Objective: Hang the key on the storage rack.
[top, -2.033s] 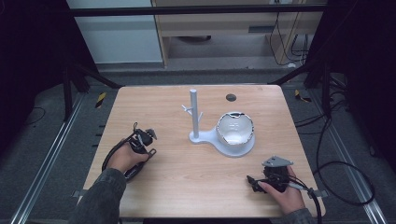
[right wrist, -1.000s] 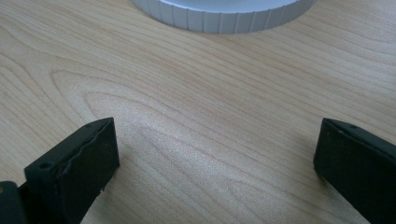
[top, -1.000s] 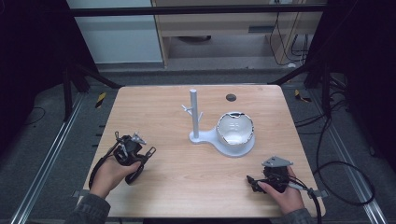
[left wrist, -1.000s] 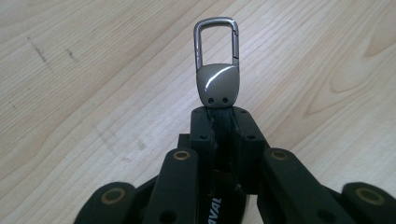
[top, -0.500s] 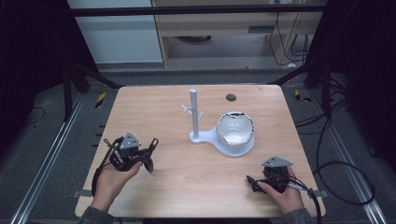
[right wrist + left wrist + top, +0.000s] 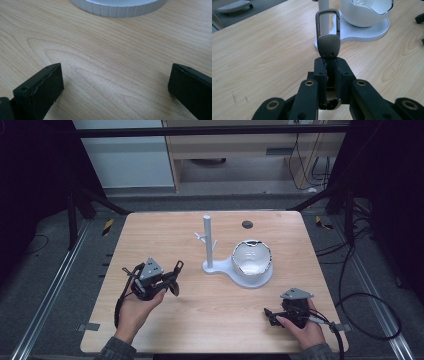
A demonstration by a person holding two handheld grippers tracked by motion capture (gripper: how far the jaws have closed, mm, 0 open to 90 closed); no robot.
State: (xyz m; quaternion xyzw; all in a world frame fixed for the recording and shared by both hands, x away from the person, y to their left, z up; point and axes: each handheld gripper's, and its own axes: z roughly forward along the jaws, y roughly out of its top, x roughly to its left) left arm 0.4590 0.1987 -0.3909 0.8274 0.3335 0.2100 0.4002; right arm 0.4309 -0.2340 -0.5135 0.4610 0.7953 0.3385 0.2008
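Note:
My left gripper [image 6: 171, 279] sits at the table's front left, shut on a dark grey metal carabiner clip [image 6: 178, 265]. In the left gripper view the clip [image 6: 328, 45] stands up out of the closed jaws of the left gripper [image 6: 331, 67], its loop in line with the white stand's post [image 6: 323, 17]. The white stand [image 6: 207, 245], a post with small pegs on a flat base, rises at mid-table with a white bowl [image 6: 252, 257] on its base. My right gripper [image 6: 270, 315] rests open at the front right; between the right gripper's [image 6: 115, 82] jaws lies bare wood, with the stand's base [image 6: 117, 7] just beyond.
The wooden table [image 6: 165, 235] has a dark round grommet [image 6: 247, 224] near its far edge. A strip of tape [image 6: 86, 326] marks the front left corner. Cables trail from both grippers over the front edge.
My left hand has drawn back toward the front edge and swung the gripper round to point right at the stand, the clip still in it. The right gripper has stayed put.

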